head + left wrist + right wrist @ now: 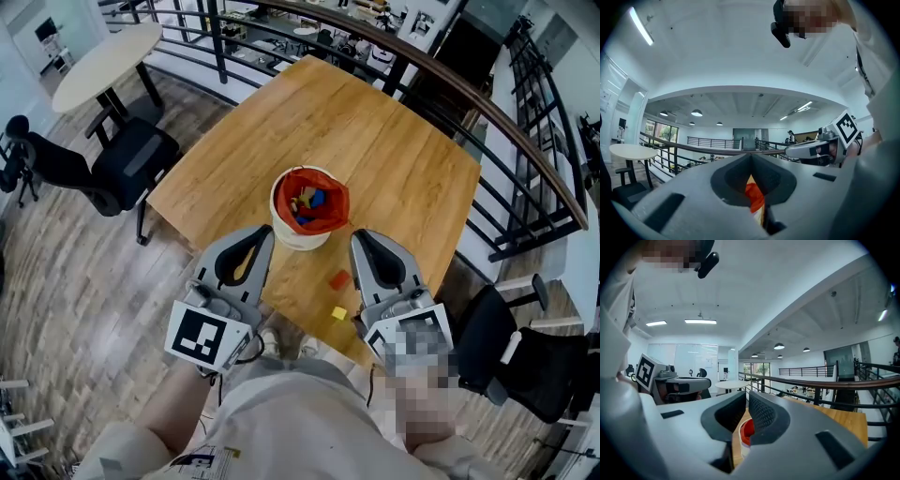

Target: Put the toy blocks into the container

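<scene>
A white container [298, 234] with a red liner stands in the middle of the wooden table [394, 150], with several coloured blocks inside. A red block [339, 279] and a yellow block [338, 313] lie on the table in front of it, close to the near edge. My left gripper [265, 234] is held level just left of the container and my right gripper [358, 236] just right of it, above the two loose blocks. In the left gripper view the left gripper [751, 155] has its tips together with nothing between them. The right gripper [746, 394] is also shut and holds nothing.
A black office chair [122, 164] and a round white table [108, 56] stand to the left. A dark railing [506, 122] curves round the far and right sides. Another black chair [525, 361] sits at the right by the table's near corner.
</scene>
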Demonstrator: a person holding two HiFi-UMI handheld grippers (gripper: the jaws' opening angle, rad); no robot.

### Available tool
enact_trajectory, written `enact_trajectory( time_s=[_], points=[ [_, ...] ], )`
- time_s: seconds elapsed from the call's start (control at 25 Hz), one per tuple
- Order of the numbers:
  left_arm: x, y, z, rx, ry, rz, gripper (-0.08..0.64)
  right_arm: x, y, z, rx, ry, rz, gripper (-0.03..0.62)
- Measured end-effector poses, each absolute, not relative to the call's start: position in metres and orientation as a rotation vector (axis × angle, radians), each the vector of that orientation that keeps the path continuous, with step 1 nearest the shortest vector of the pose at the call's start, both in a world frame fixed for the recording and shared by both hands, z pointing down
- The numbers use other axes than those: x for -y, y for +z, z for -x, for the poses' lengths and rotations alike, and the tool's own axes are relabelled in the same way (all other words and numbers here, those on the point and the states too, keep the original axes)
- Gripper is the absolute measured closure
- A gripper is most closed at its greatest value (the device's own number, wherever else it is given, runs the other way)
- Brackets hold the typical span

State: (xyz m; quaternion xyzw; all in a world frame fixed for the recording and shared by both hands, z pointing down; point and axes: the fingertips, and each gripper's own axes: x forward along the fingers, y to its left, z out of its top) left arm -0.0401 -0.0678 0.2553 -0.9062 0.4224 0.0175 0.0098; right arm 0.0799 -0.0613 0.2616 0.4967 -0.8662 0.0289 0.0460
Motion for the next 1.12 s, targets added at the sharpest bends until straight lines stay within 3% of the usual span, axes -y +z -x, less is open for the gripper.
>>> enact_trajectory(
  time_s=[1.12],
  points=[
    [0.013, 0.285, 0.012, -1.272, 0.019, 2.974, 0.548, -0.016, 0.27, -0.108, 2.633, -0.021, -1.569, 0.56]
  ],
)
